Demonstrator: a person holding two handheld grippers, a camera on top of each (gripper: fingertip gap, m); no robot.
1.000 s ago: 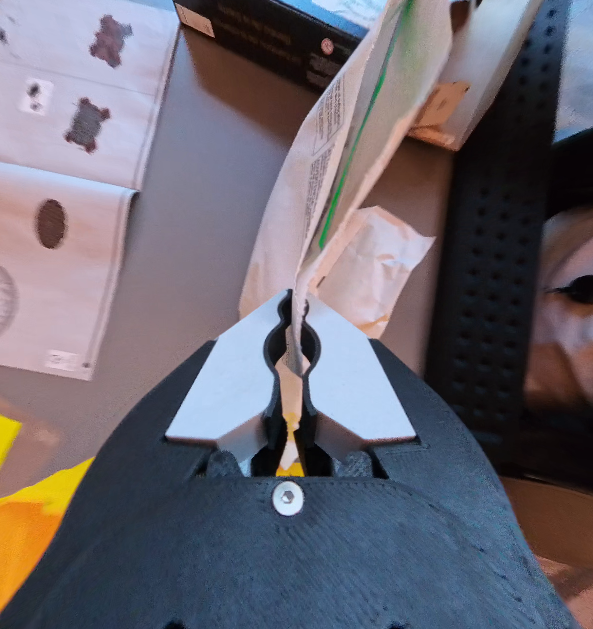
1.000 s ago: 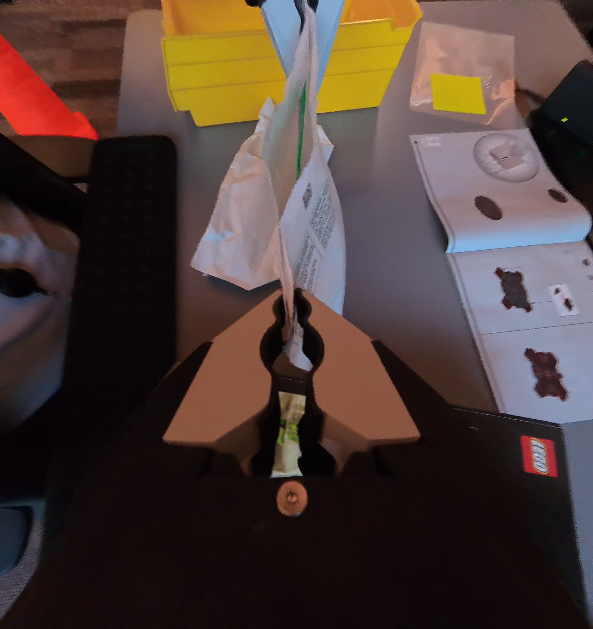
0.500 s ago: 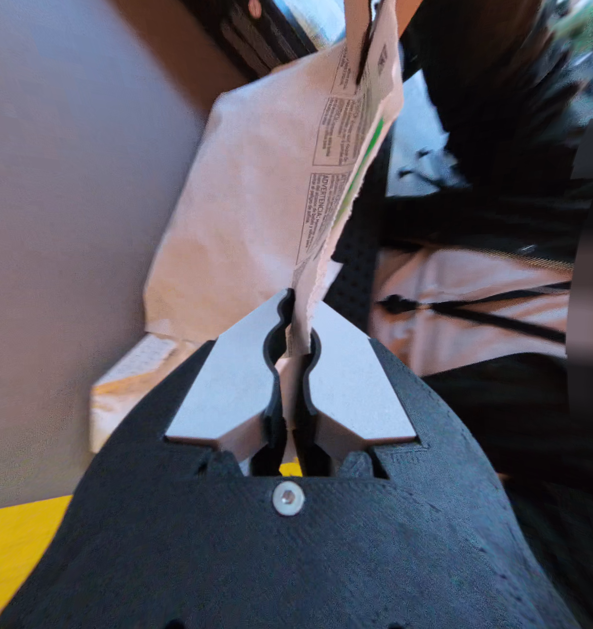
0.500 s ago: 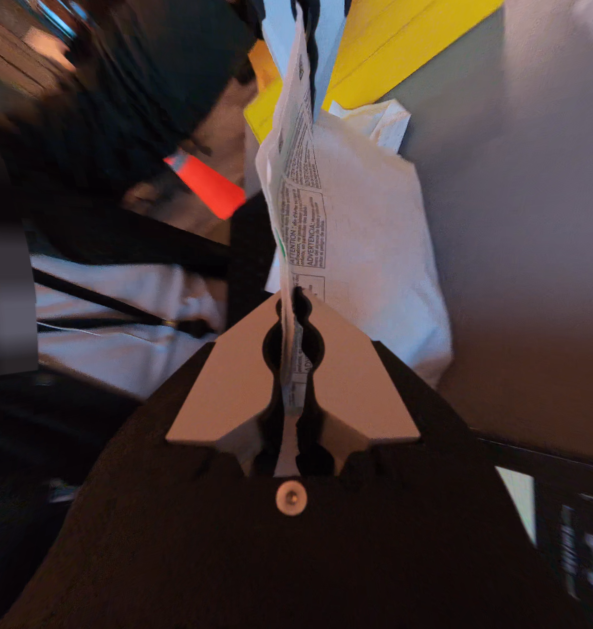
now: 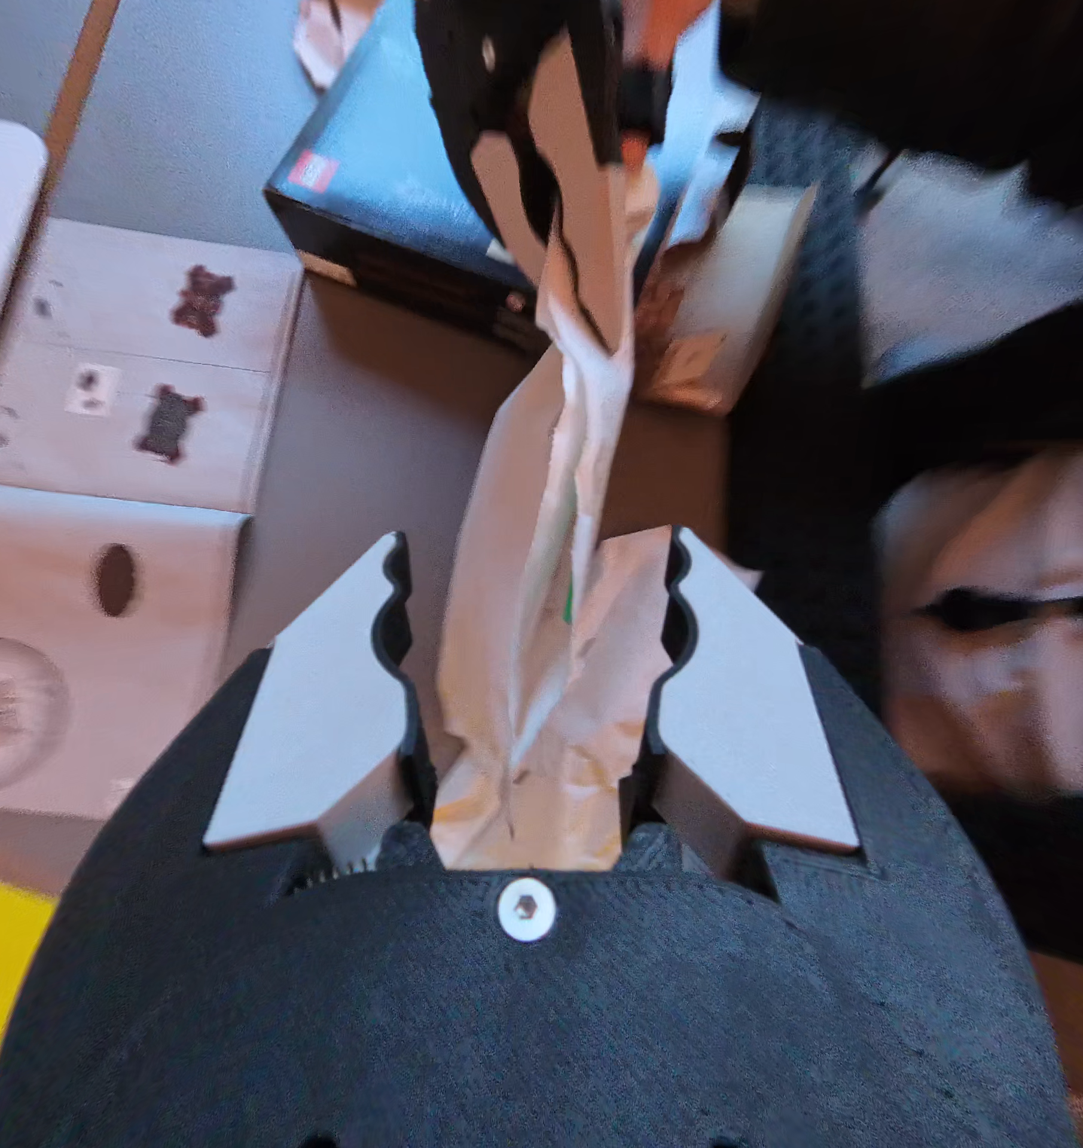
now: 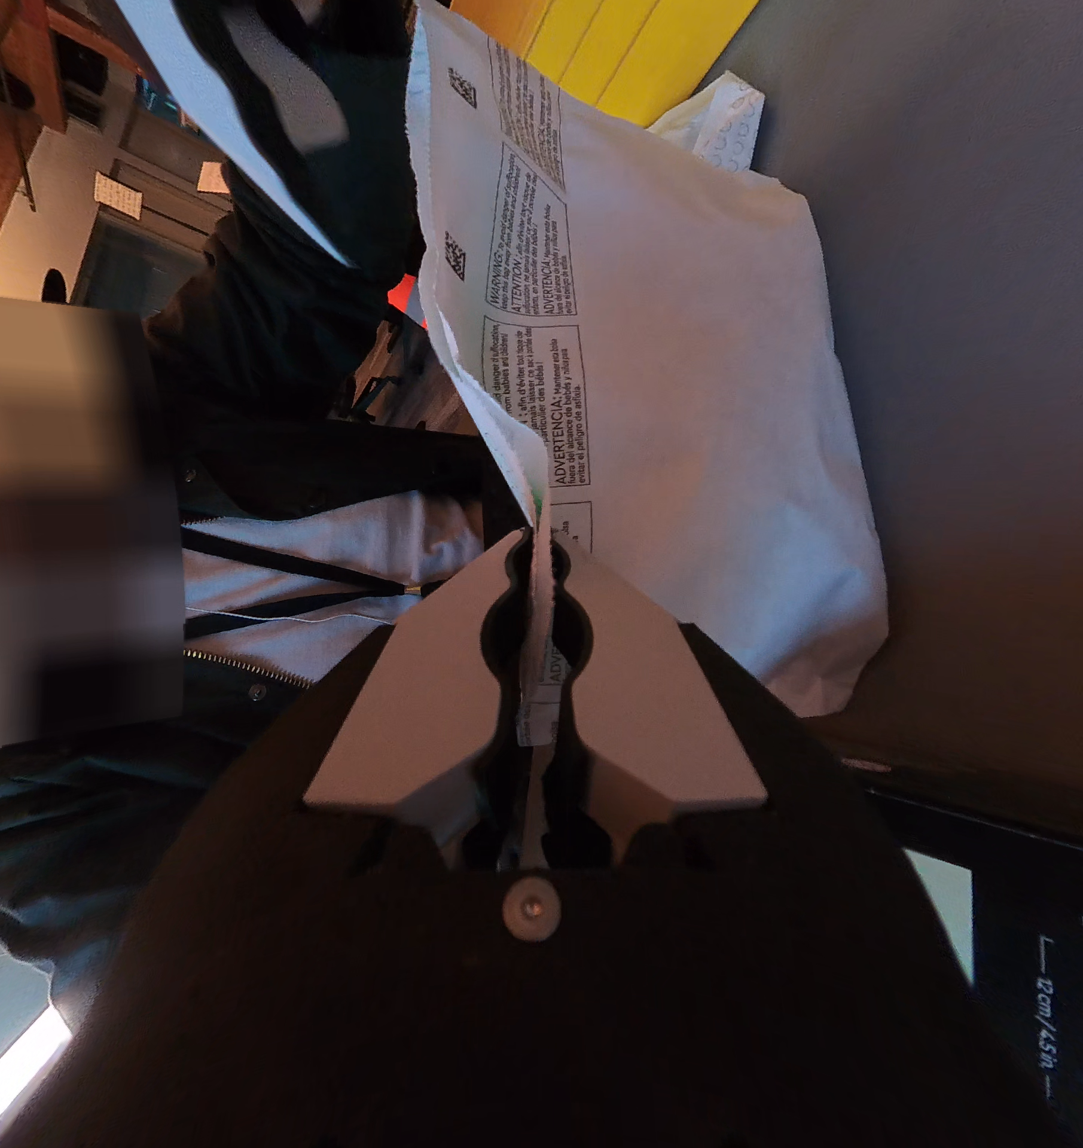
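A white paper bag [image 6: 681, 373] with printed boxes and a green stripe hangs above the grey table [image 6: 973, 310]. My right gripper [image 6: 542, 545] is shut on the bag's torn edge, which runs back between its jaws. My left gripper [image 5: 535, 537] is open, jaws wide apart. The crumpled bag [image 5: 501, 683] lies loose between them and touches neither finger clearly. In the left wrist view the right gripper [image 5: 563, 205] pinches the bag's far end from above. In the right wrist view the left gripper's fingers [image 6: 228, 93] show blurred at the top left, apart from the bag.
A black box [image 5: 389, 205] and an open instruction booklet [image 5: 122, 385] lie on the table to the left. A yellow bin [image 6: 619, 50] stands behind the bag. Another paper bag [image 5: 719, 310] leans by the box. A person in a white top [image 6: 340, 559] sits close. About 12 centimeters separates my left fingertips from my right.
My left gripper has opened and let go of the bag. My right gripper keeps its hold, and the bag's torn edge has pulled apart further. Both views have swung.
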